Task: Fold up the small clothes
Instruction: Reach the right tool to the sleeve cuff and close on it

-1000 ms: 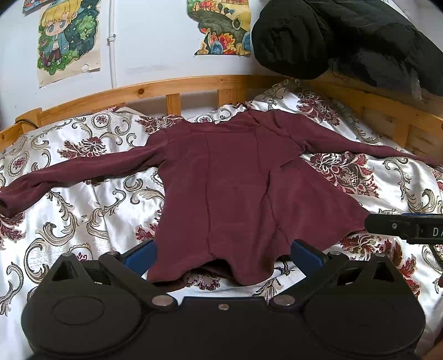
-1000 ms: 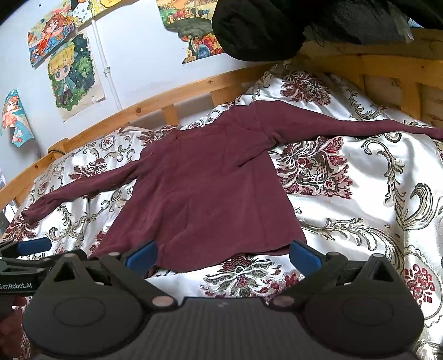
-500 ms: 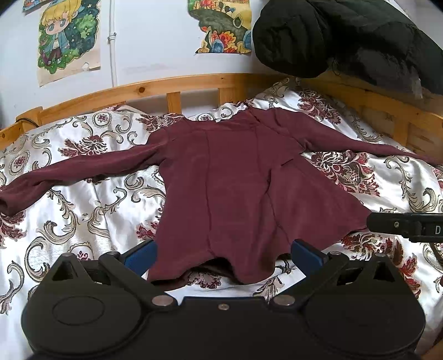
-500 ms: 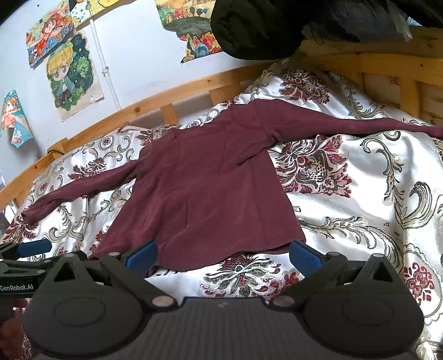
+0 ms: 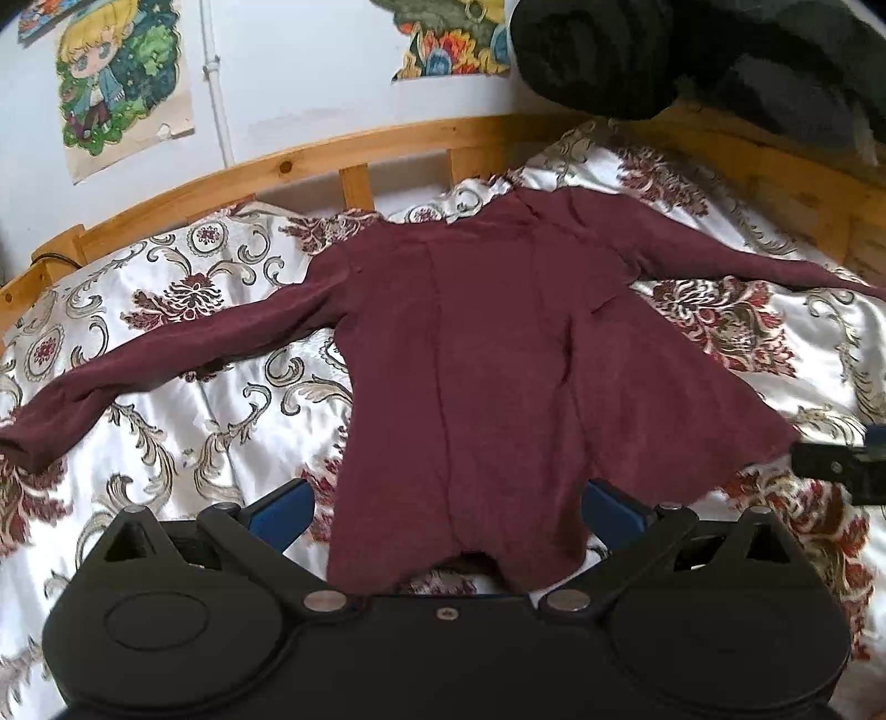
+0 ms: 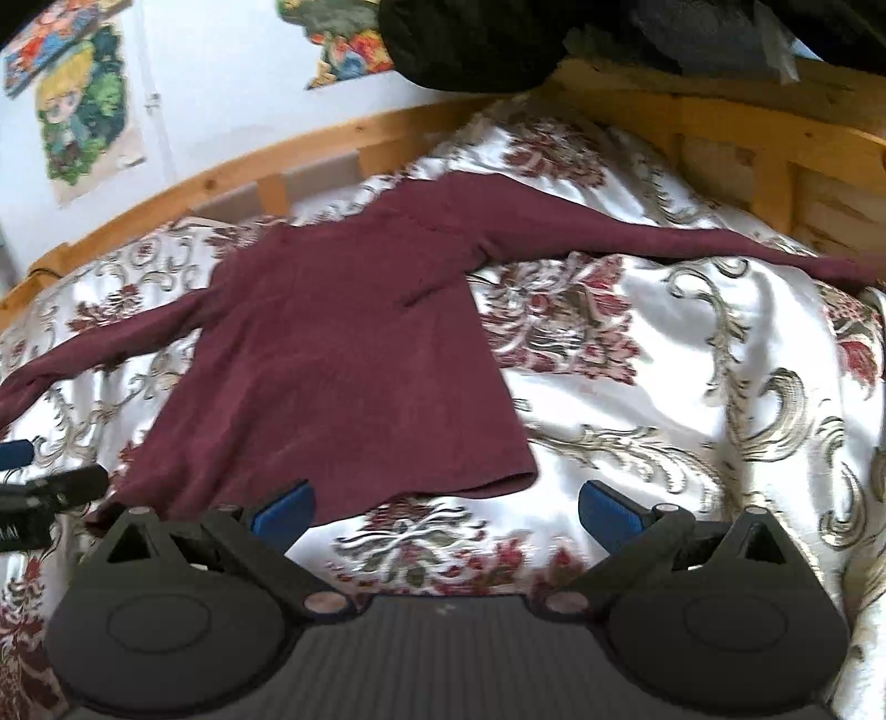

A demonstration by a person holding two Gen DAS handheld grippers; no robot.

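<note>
Both my grippers are spread wide, holding nothing. Left gripper straddles the near hem of the top, blue pads either side of the hem's middle. Right gripper sits just off the hem's right corner, pads over bare bedspread, cloth only at the left pad.

The top lies flat on the bedspread, hem toward me, neck toward the headboard, sleeves thrown out to both sides.

Step in hand, as I judge it: taking the hem to start a fold. To do it well:
- bring the right gripper onto the corner itself, not the sheet beside it
- pinch both layers, since the hem gapes at the middle
- take the satin bedspread out of the bite; it looks slippery and would lift with the cloth
- lift both sides level so the body doesn't skew

Hard to read:
- whether the left pads touch the cloth or hover above it
- the hem's nearest edge, hidden behind my left body
- the right cuff, cut off in the left view
- right view blurred
- dark bundle beyond the headboard, unidentifiable
</note>
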